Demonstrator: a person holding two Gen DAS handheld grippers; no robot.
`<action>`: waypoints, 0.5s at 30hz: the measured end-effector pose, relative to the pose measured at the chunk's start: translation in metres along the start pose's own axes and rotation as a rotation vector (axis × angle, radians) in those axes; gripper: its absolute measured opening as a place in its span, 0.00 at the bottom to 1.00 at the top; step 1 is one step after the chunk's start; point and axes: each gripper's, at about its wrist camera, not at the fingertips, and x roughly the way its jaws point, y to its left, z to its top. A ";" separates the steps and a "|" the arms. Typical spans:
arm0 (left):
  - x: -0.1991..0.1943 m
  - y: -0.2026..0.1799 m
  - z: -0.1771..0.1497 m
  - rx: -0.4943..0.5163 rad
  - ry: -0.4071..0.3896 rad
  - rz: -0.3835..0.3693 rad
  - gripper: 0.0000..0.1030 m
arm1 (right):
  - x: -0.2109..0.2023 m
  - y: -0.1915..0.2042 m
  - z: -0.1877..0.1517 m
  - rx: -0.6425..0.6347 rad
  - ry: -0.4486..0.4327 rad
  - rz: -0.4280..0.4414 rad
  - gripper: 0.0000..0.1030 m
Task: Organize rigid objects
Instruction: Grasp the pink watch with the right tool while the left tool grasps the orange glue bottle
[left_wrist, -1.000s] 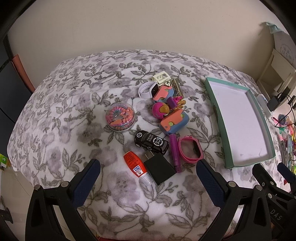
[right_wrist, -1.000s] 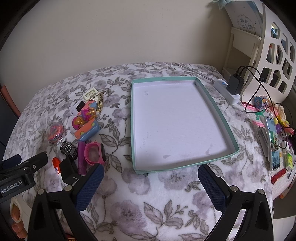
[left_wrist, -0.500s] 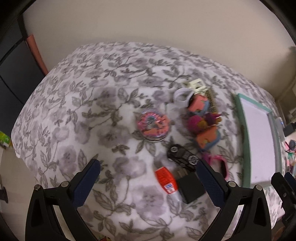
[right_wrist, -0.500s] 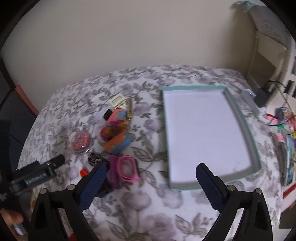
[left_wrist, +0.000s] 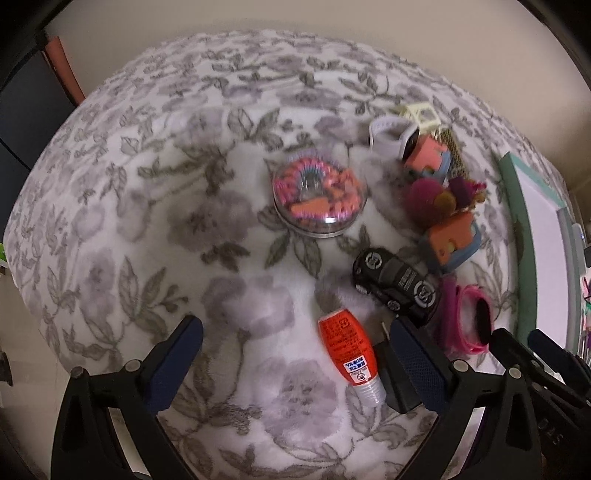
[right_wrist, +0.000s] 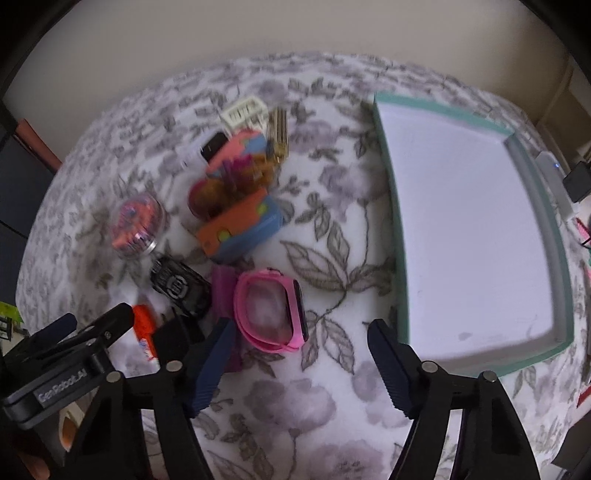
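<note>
1. The right gripper (right_wrist: 299, 365) hangs low over the floral fleece cover (right_wrist: 295, 406). Its fingers are closing with nothing between them yet. The pink watch (right_wrist: 271, 314) lies just beyond the fingertips, a little toward the left finger, so I judge it the target.
2. That watch is a looped rubbery strap with a dark face on one side; its long axis runs away from the fingers, roughly in line with them.
3. The left gripper (left_wrist: 295, 365) holds its fingers spread and empty above the orange tube (left_wrist: 347, 350), a smooth tapered plastic thing lying lengthwise between them, nearer the right finger.
4. Further on sit the glossy black toy car (left_wrist: 397, 282), a clear domed case (left_wrist: 319, 195) and bright blocky toys (right_wrist: 240, 221).
5. Beside these lies the teal-rimmed tray (right_wrist: 389, 206), shallow, white inside, empty.
</note>
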 end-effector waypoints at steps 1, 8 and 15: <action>0.004 0.000 -0.001 0.001 0.009 -0.004 0.98 | 0.005 0.000 0.000 0.002 0.013 -0.001 0.73; 0.019 0.007 -0.005 -0.028 0.047 -0.018 0.89 | 0.017 0.000 -0.007 0.005 0.049 0.017 0.71; 0.029 -0.002 -0.010 -0.001 0.047 -0.022 0.84 | 0.027 0.009 -0.008 -0.024 0.071 0.006 0.70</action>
